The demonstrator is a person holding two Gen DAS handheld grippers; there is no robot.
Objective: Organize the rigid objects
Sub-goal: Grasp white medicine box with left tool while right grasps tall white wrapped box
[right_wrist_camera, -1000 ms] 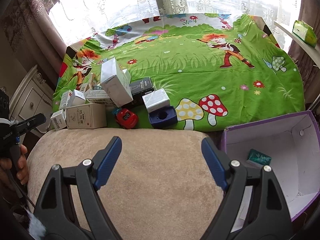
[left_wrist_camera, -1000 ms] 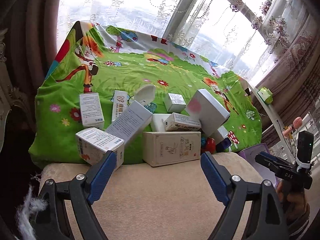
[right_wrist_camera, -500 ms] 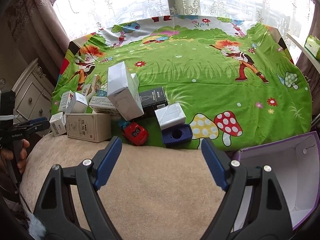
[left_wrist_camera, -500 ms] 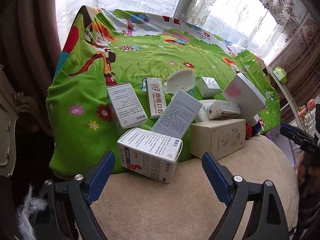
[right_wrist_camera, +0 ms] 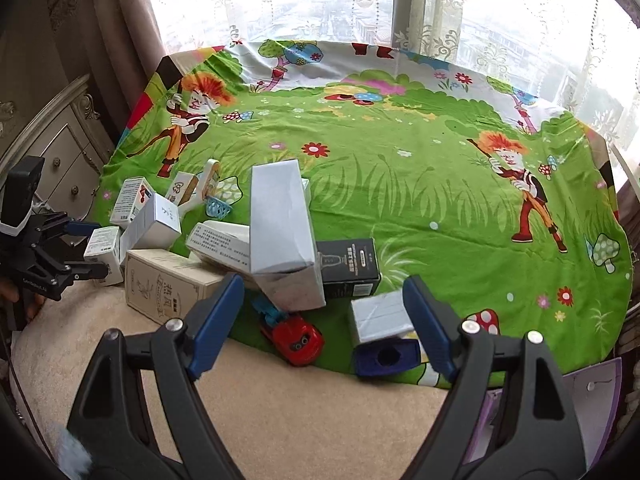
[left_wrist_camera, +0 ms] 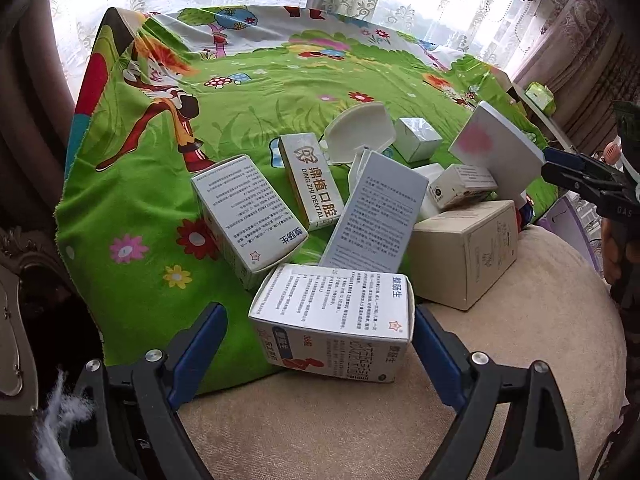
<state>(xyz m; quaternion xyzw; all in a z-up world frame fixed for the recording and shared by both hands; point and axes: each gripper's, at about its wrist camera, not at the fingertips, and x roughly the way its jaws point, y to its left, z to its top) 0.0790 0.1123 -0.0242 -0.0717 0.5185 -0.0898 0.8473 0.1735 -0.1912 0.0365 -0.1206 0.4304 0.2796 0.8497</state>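
Medicine box (left_wrist_camera: 334, 322) sits between opening left gripper (left_wrist_camera: 318, 344) jaws.

A white printed carton (left_wrist_camera: 334, 322) lies at the near edge of the green cartoon cloth (left_wrist_camera: 280, 80), between the left gripper's (left_wrist_camera: 318, 344) fingers. Right of it stands a beige cardboard box (left_wrist_camera: 464, 252). Behind them more small boxes lean together.

Daylight pours through a lace-curtained window (right_wrist_camera: 400, 12) flanked by heavy brown drapes (right_wrist_camera: 112, 40). A carved pale dresser (right_wrist_camera: 60, 148) stands at the left, beside a beige upholstered surface (right_wrist_camera: 300, 412) partly covered by a green cartoon-print cloth (right_wrist_camera: 420, 200).
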